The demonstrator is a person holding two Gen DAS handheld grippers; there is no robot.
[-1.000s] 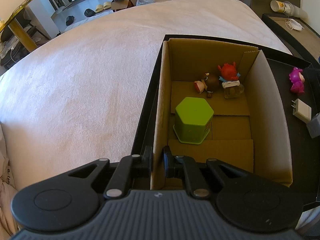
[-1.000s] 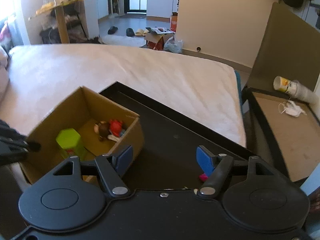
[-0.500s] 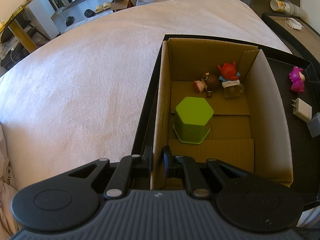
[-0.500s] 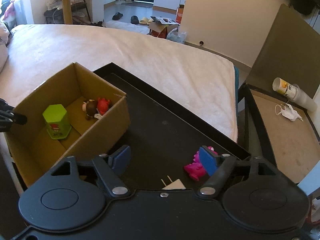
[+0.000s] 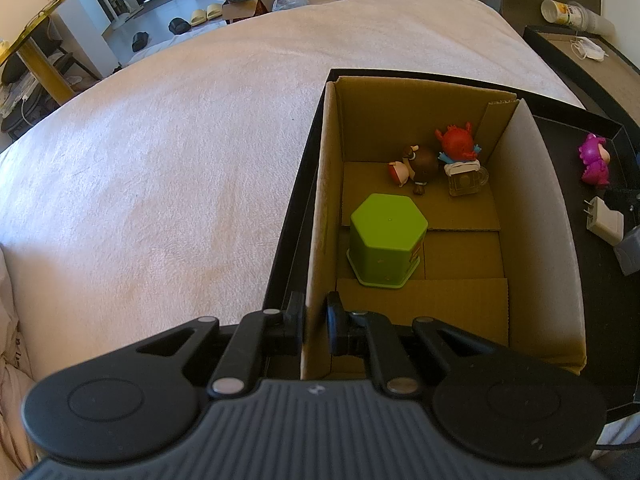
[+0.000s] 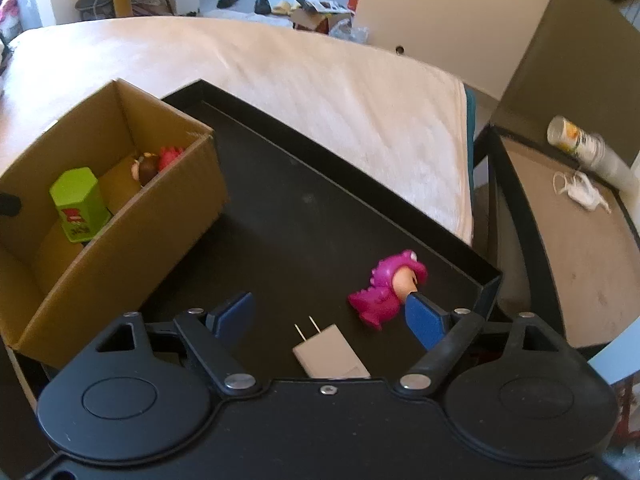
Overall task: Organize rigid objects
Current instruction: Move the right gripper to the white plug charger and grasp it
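Observation:
A cardboard box (image 5: 532,208) (image 6: 168,216) stands on a black tray (image 6: 304,200). Inside it are a green hexagonal tin (image 5: 386,234) (image 6: 78,204), a brown figurine (image 5: 420,164), a red figurine (image 5: 458,142) and a small clear mug (image 5: 466,180). My left gripper (image 5: 316,320) is shut on the box's near left wall. On the tray lie a pink dinosaur figurine (image 6: 386,288) (image 5: 596,160) and a white plug adapter (image 6: 330,354) (image 5: 606,224). My right gripper (image 6: 330,314) hangs over them, its jaws opening, nothing pressed between its blue pads; the right pad is close beside the dinosaur.
The tray sits on a bed with a pale cover (image 5: 180,152). A second tray-like table (image 6: 576,248) to the right holds a toppled paper cup (image 6: 576,140) and a face mask (image 6: 580,192). A grey block (image 5: 630,248) lies at the tray's right edge.
The right gripper has sunk and tilted toward the tray, bringing the pink dinosaur and the plug adapter into view between its widening jaws. The left gripper and the box have kept still.

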